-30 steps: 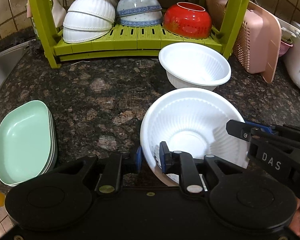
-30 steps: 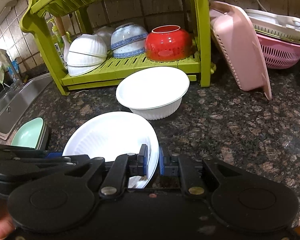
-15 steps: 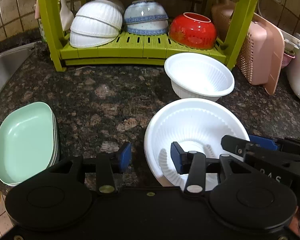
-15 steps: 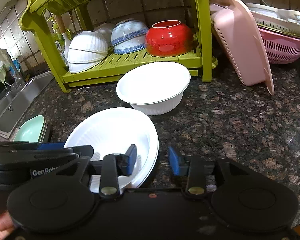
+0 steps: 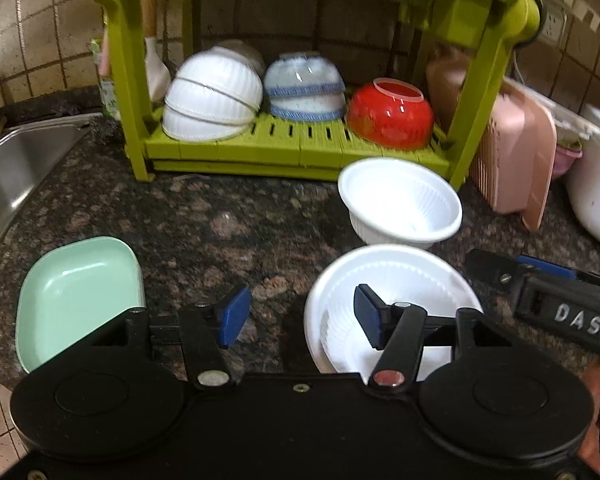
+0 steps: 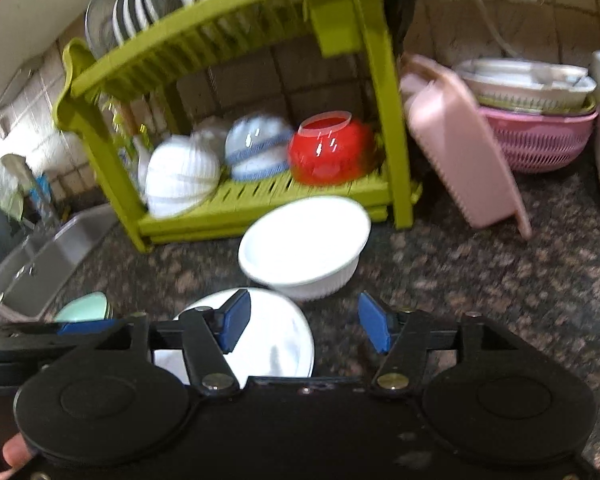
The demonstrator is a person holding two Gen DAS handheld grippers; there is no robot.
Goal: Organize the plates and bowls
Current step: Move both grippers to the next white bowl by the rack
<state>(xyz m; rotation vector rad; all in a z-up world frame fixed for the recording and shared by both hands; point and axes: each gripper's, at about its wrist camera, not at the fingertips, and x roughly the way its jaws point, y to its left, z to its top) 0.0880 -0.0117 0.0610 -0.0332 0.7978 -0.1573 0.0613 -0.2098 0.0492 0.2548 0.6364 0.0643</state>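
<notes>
Bowls (image 5: pixel 392 300) sit empty on speckled granite desk (image 5: pixel 228 220) near green rack (image 5: pixel 300 148); both tongs (image 5: pixel 300 316) (image 6: pixel 304 322) open, holding nothing.

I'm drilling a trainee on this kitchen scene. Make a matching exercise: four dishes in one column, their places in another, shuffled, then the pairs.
Things:
1. red bowl
2. mint green plates
3. white ribbed bowl
4. blue-banded bowls

Places:
A. counter, near the sink
B. rack shelf, right end
C. counter, just in front of the rack
D. rack shelf, middle

Pairs: 1-B, 2-A, 3-C, 4-D
</notes>
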